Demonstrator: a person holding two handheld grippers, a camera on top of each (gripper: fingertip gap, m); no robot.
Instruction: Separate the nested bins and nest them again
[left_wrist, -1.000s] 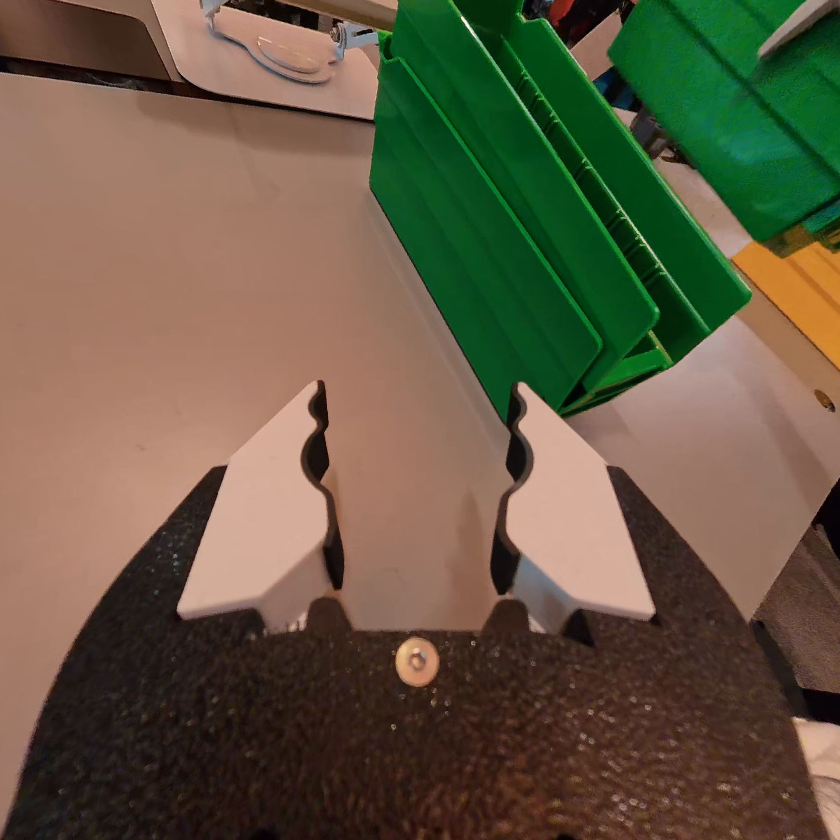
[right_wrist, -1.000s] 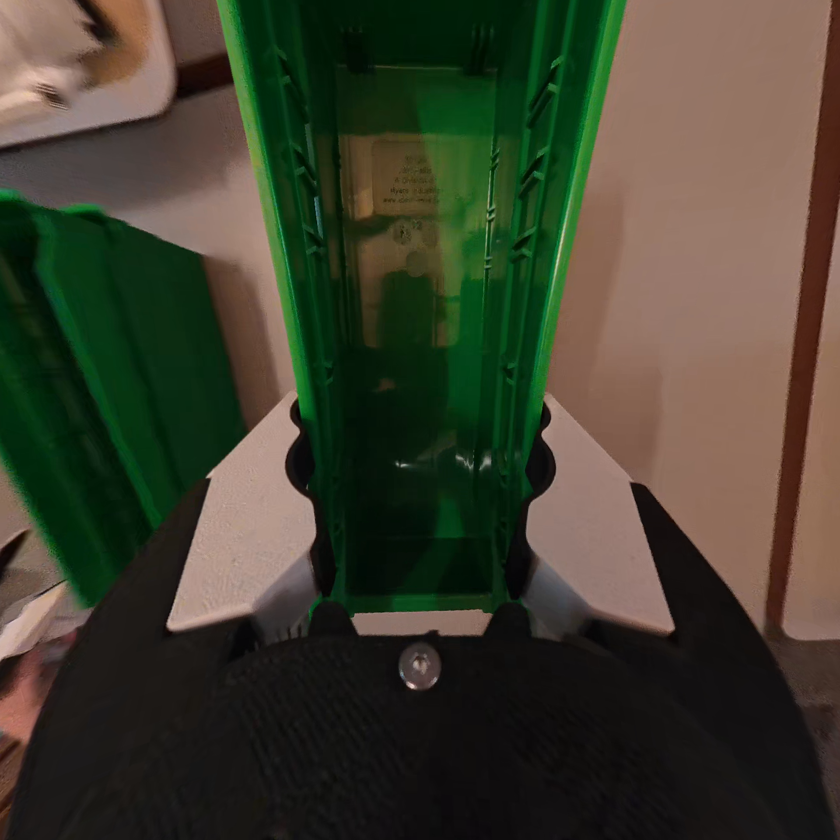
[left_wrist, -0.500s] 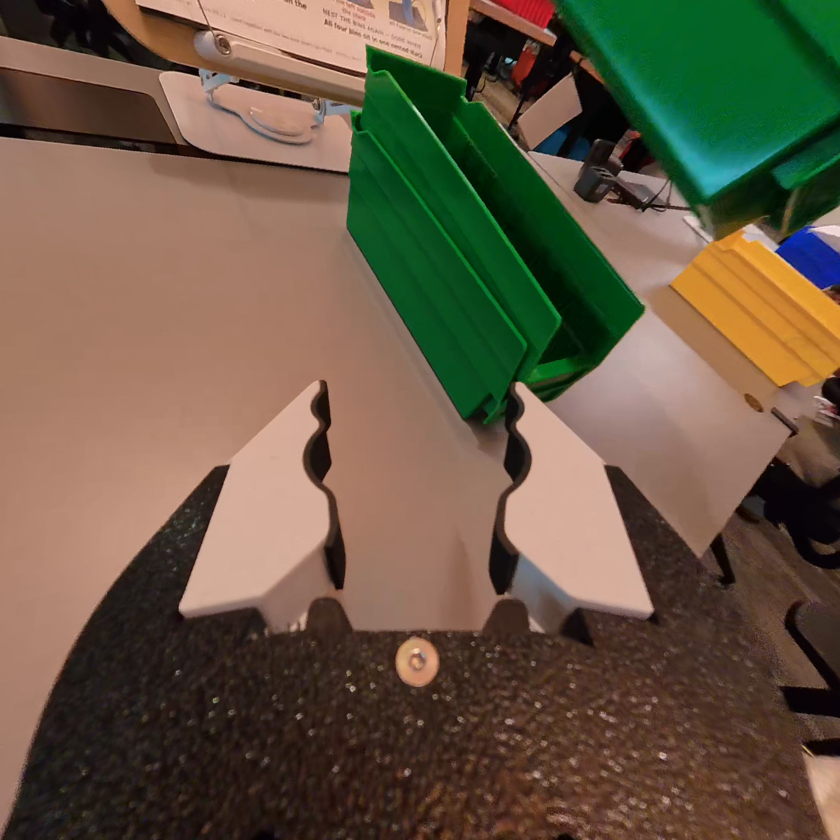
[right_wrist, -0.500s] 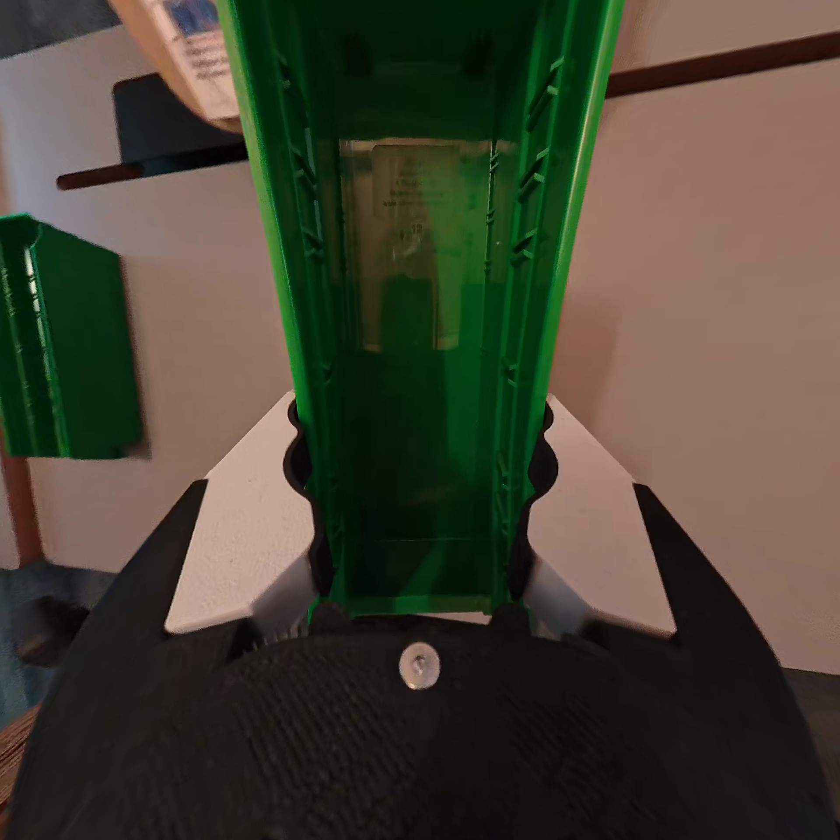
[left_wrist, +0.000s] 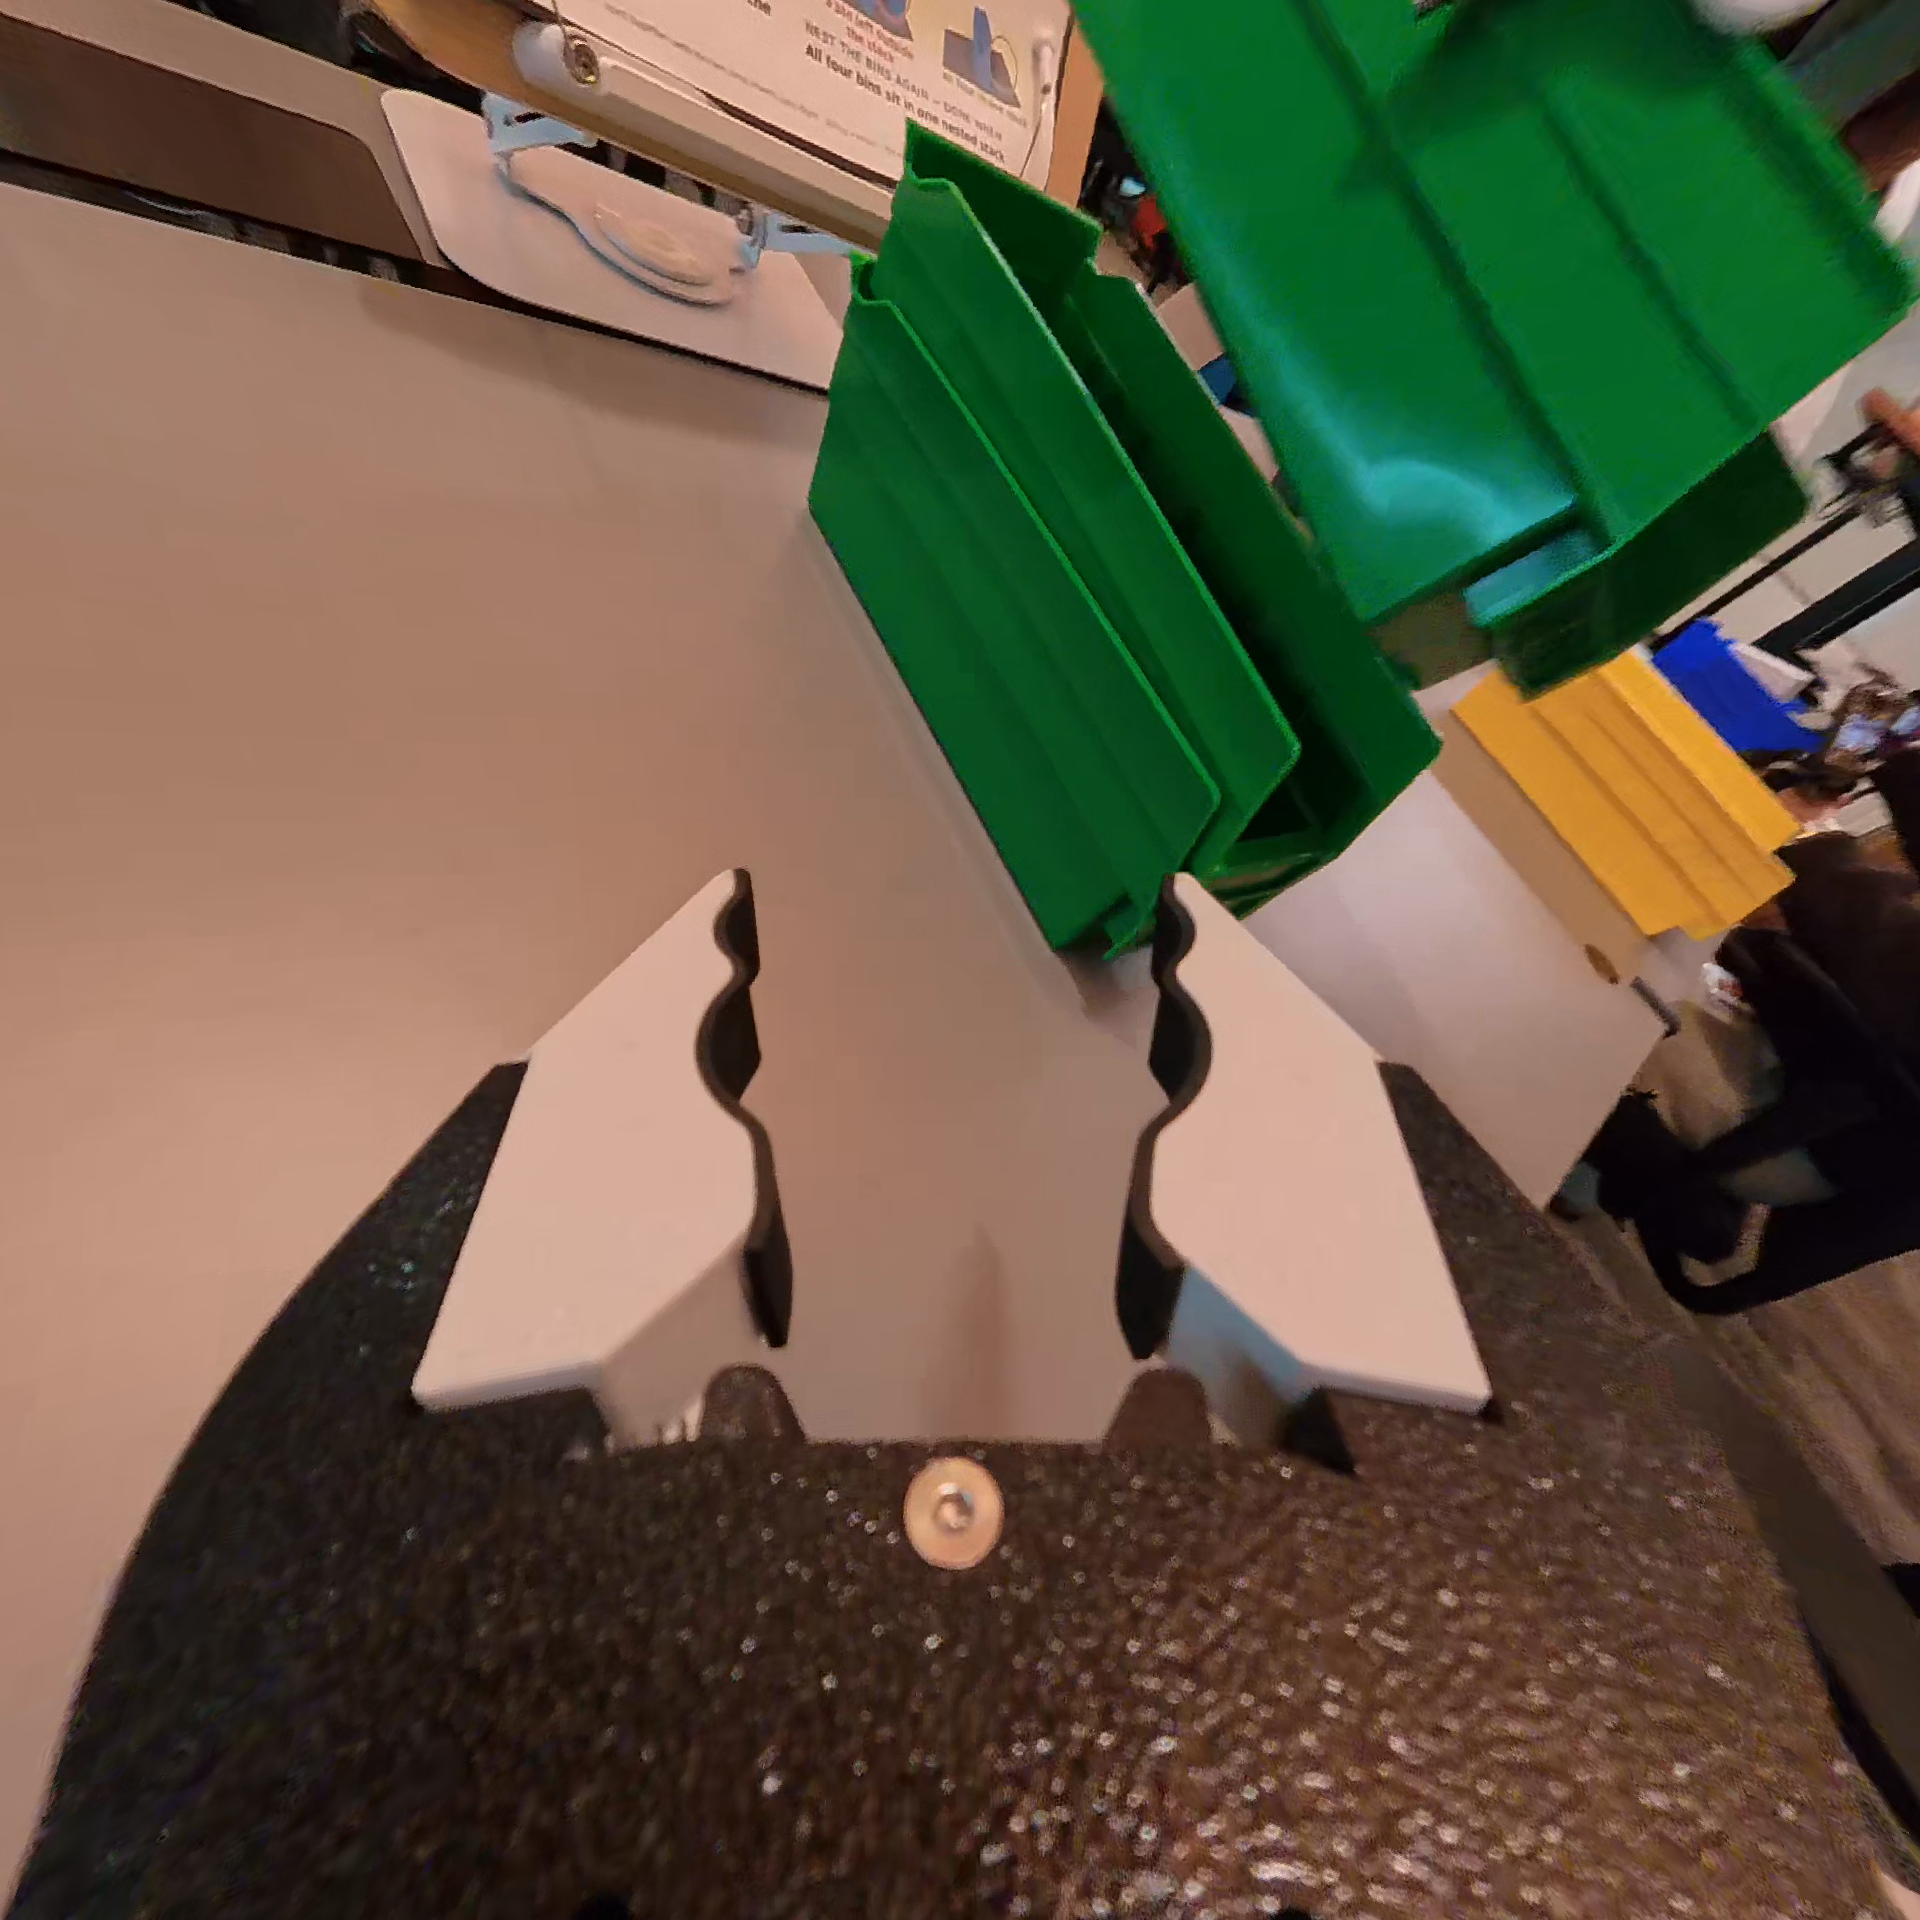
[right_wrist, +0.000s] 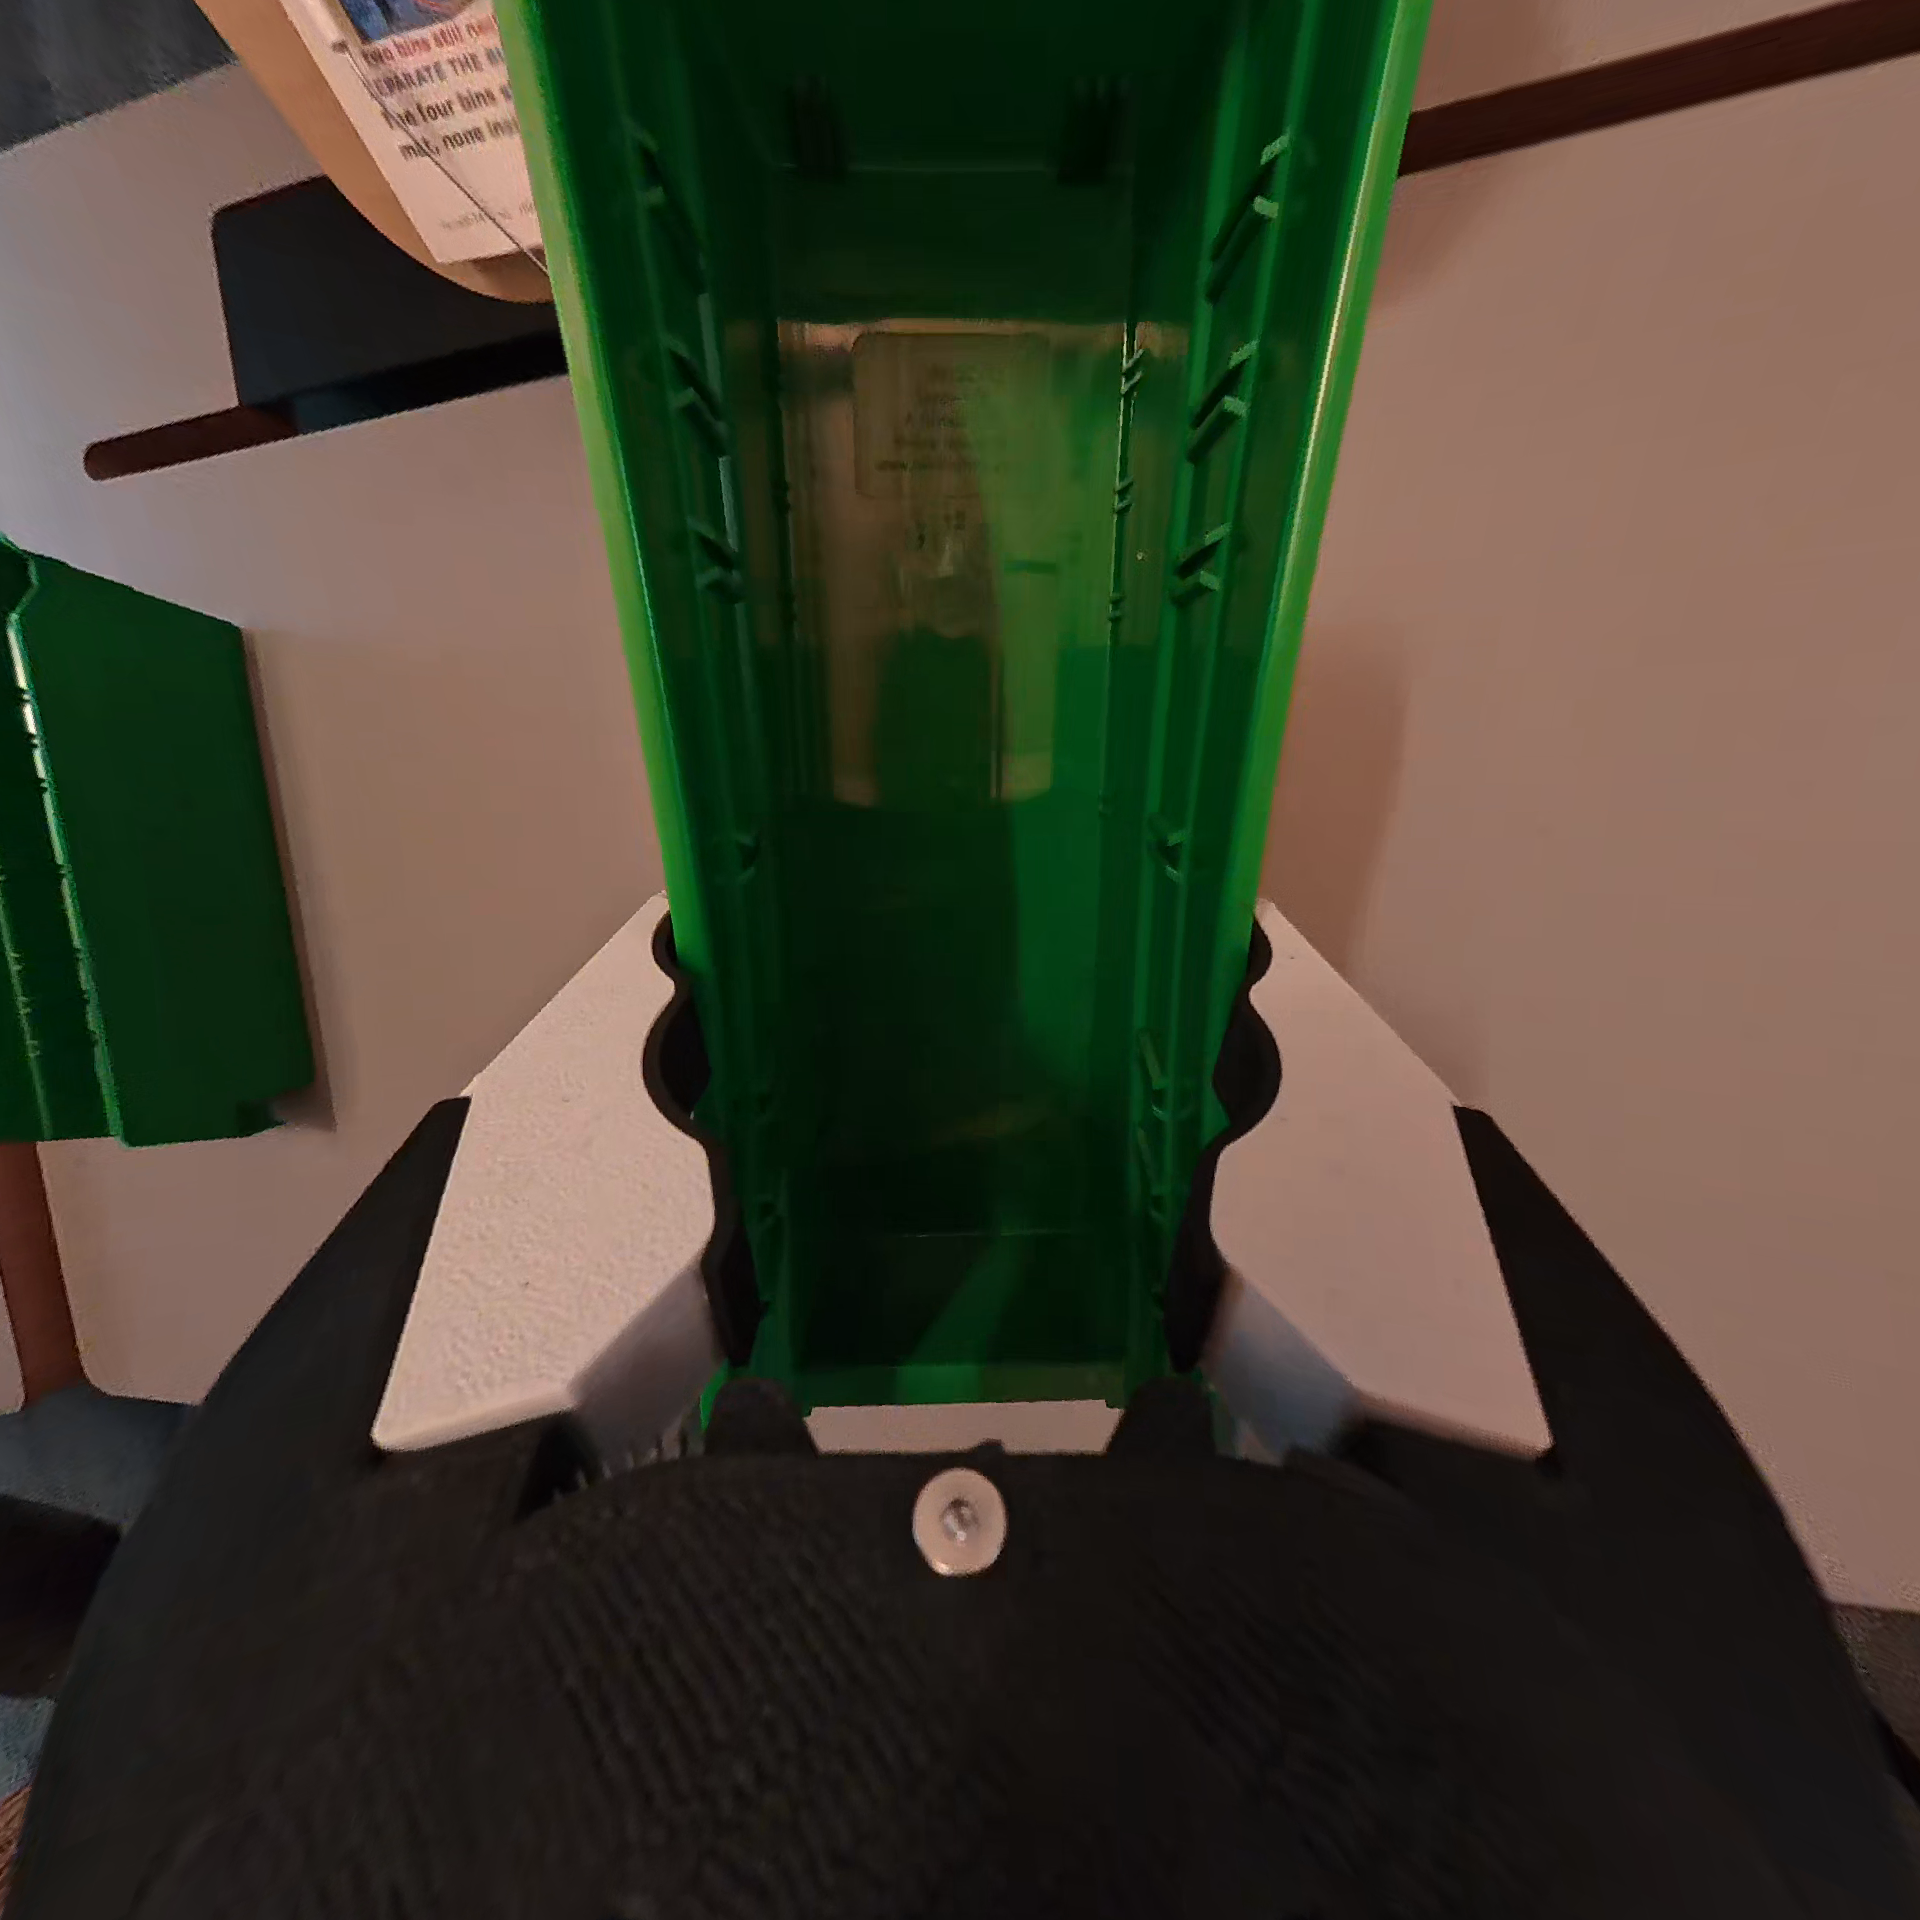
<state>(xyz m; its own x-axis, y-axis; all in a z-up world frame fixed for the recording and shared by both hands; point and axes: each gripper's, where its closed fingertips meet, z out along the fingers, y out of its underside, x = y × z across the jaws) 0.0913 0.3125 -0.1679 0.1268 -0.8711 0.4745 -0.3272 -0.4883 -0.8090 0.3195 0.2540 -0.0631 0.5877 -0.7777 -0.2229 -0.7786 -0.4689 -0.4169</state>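
The left gripper (left_wrist: 951, 1049) hangs low over the tabletop (left_wrist: 364, 644) with its jaws wide and nothing between them, its right fingertip just beside the near corner of the green stack (left_wrist: 1049, 644). Judging from that pose, it waits there to steady the stack or take the next bin rather than to carry anything itself.

The stack stands on the tabletop, toward its right edge, as two or three bins still pushed into one another; how many exactly is hard to tell from the layered walls. Their long sides run away from the camera, which leaves a stepped rim at the near end for jaws to catch.

The right gripper (right_wrist: 961, 1091) has its jaws closed across the narrow end of a single green bin (right_wrist: 956, 623), one pad against each side wall, so the bin juts straight out from it, open side to the camera. From the left wrist view the same bin (left_wrist: 1507, 312) hangs in the air above and to the right of the stack, clear of it, so this one looks separated. Gripping across the end keeps the long body free to set down.

At the far right corner sit yellow bins (left_wrist: 1621, 810) and a blue bin (left_wrist: 1725, 686), and beyond the far edge a printed sheet (left_wrist: 904, 73) on a board.
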